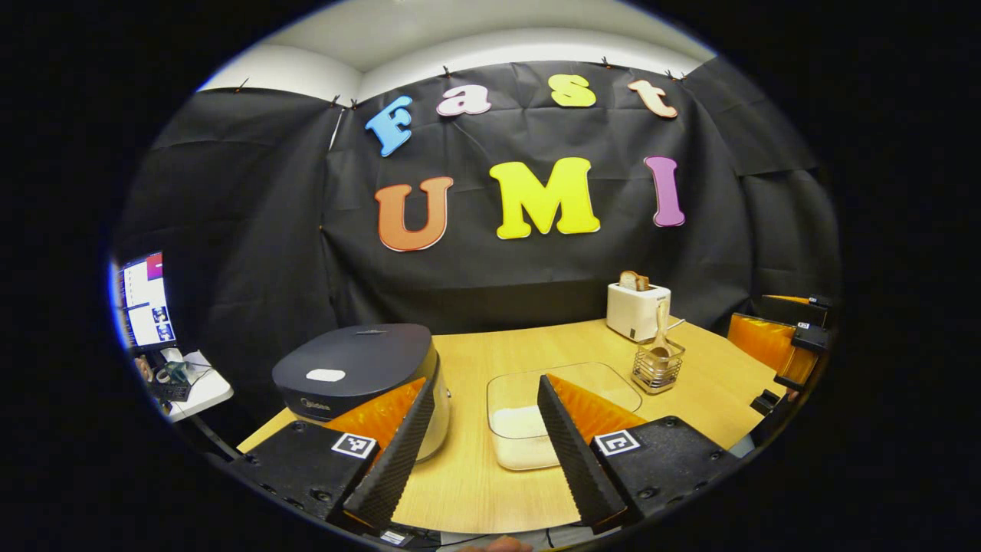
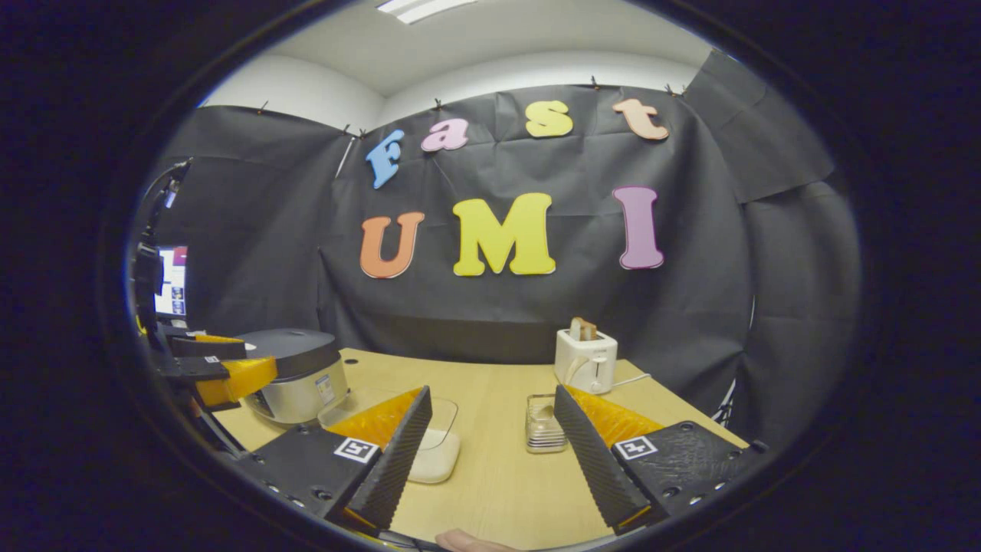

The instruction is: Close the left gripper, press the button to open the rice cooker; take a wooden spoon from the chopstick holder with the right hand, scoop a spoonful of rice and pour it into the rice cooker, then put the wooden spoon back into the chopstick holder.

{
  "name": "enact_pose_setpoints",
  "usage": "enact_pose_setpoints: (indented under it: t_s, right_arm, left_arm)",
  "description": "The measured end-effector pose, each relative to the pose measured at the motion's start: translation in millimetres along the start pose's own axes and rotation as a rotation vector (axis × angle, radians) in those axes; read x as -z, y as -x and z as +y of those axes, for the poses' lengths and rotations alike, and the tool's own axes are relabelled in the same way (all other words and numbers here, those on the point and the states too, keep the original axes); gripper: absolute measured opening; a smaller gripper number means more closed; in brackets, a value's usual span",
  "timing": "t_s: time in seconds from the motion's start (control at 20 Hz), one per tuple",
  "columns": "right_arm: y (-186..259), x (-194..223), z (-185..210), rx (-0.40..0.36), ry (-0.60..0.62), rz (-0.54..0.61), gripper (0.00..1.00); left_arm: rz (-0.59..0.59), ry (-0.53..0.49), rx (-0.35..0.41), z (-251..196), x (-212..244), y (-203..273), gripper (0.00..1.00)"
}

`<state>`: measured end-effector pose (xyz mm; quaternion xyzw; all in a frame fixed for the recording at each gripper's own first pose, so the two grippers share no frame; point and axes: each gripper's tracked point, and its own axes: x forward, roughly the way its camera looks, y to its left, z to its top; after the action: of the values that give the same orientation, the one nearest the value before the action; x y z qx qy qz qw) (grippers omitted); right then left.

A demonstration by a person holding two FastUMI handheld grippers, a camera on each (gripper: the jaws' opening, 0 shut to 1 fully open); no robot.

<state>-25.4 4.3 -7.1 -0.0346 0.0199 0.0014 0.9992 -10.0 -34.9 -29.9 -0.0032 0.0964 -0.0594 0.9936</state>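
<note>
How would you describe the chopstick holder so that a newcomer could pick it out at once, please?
Start at the wooden table and find the white toaster near the back wall. Just in front of it stands the chopstick holder, beside the clear rice container. It is the one small wire basket, with a wooden spoon sticking up from it.

Bare wooden tabletop [image 2: 490, 475] lies open up front. Farther back, the dark-lidded rice cooker [image 1: 360, 376], clear rice container [image 1: 536, 414], wire chopstick holder [image 1: 657, 368] and white toaster [image 1: 638, 310] stand apart, with gaps between.
</note>
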Motion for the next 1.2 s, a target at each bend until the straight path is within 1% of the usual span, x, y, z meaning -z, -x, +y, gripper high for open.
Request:
enact_pose_setpoints:
  t_s: [0.1, 0.2, 0.35, 0.4, 0.45, 0.5, 0.75, 1.2]
  right_arm:
    - [-1.0, 1.4, -4.1, 0.007, -0.01, 0.005, 0.91]
    - [-3.9, 2.7, -7.3, 0.011, -0.021, 0.011, 0.91]
    - [-6.9, 6.2, -6.0, 0.006, -0.029, 0.023, 0.91]
    - [-8.2, 8.2, -4.1, -0.001, -0.029, 0.028, 0.96]
    - [-9.4, 9.3, -2.1, -0.008, -0.028, 0.033, 0.95]
    - [-11.2, 11.4, -1.4, -0.01, -0.027, 0.037, 0.91]
    - [-15.1, 22.4, 6.4, -0.032, -0.022, 0.072, 0.91]
    - [-17.7, 17.2, -7.4, -0.008, -0.02, 0.055, 0.91]
  left_arm:
    - [0.0, 0.02, 0.008, -11.4, 1.6, 1.5, 0.91]
    - [-0.014, 0.028, 0.022, -22.9, -0.8, 2.5, 0.91]
    - [-0.043, 0.047, -0.004, -20.3, -4.9, -0.3, 0.94]
    - [-0.045, 0.052, -0.009, -20.7, -4.6, -1.5, 0.94]
    - [-0.045, 0.051, -0.008, -22.2, -3.4, -1.4, 0.94]
    - [-0.042, 0.05, -0.009, -22.5, -1.8, -2.1, 0.94]
    - [-0.041, 0.048, -0.009, -23.9, 0.3, -4.0, 0.94]
    - [-0.044, 0.06, 0.014, -38.9, 2.8, -7.0, 0.94]
